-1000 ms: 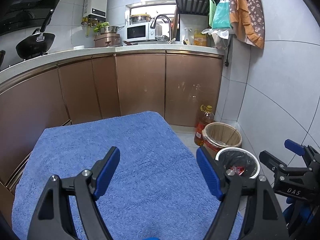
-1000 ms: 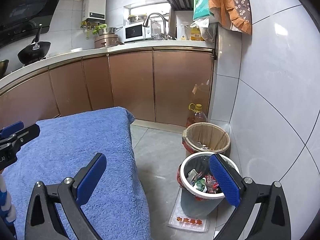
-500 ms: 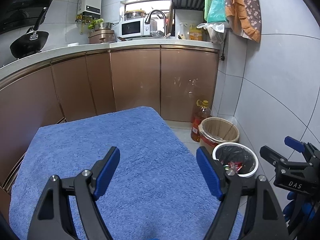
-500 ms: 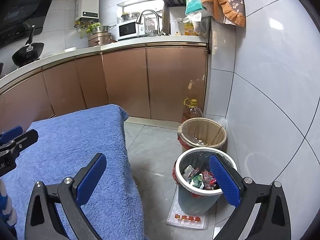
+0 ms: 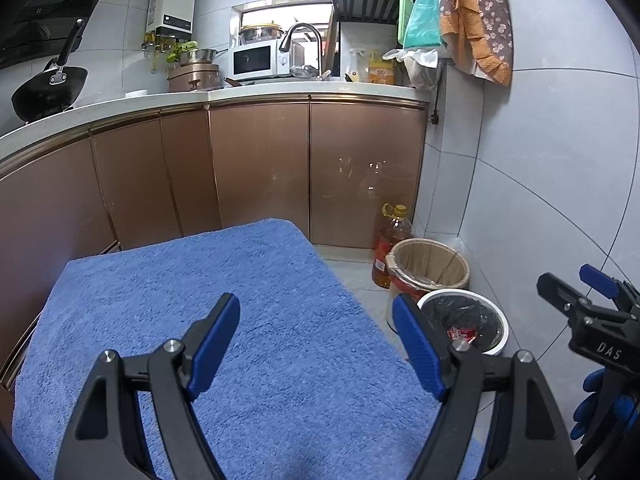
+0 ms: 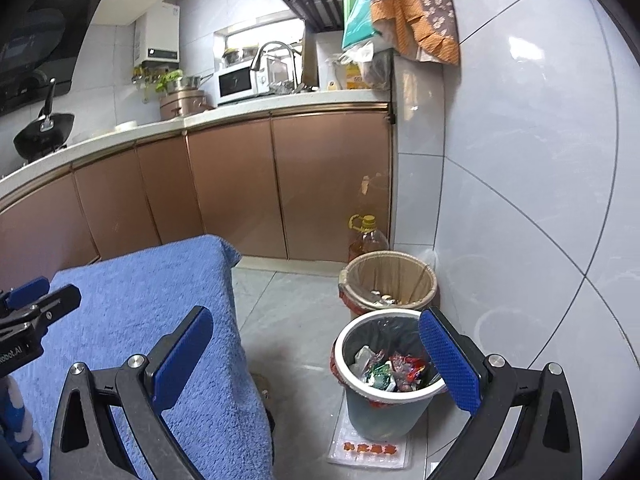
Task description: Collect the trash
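A kitchen corner: copper-fronted cabinets [image 5: 260,168] run under a pale worktop [image 5: 240,94], and a blue towel [image 5: 224,320] covers the raised surface in the foreground, bare of any litter in either view. Both sets of tongs hover above it with nothing between their pads. The left tongs [image 5: 316,340] stand spread wide over the towel's middle; the right tongs [image 6: 316,364] are likewise spread, reaching past the towel's edge toward the floor by the tiled wall.

There, the white-rimmed bin [image 6: 384,380], lined in black, stands on a small printed mat [image 6: 370,446] and holds the trash [image 6: 392,368], a heap of crumpled coloured wrappers well below the rim. Just behind it, touching or nearly so, sits a tan-lined bin [image 6: 388,280] with a few scraps at the bottom, and behind that a bottle of cooking oil [image 6: 368,236].

Collection looks finished or close to it. The risk now lies in the crowded floor corner: a low swing of the right tongs could clip the white rim and tip the light bin, spilling wrappers, or knock the oil bottle against the cabinets.
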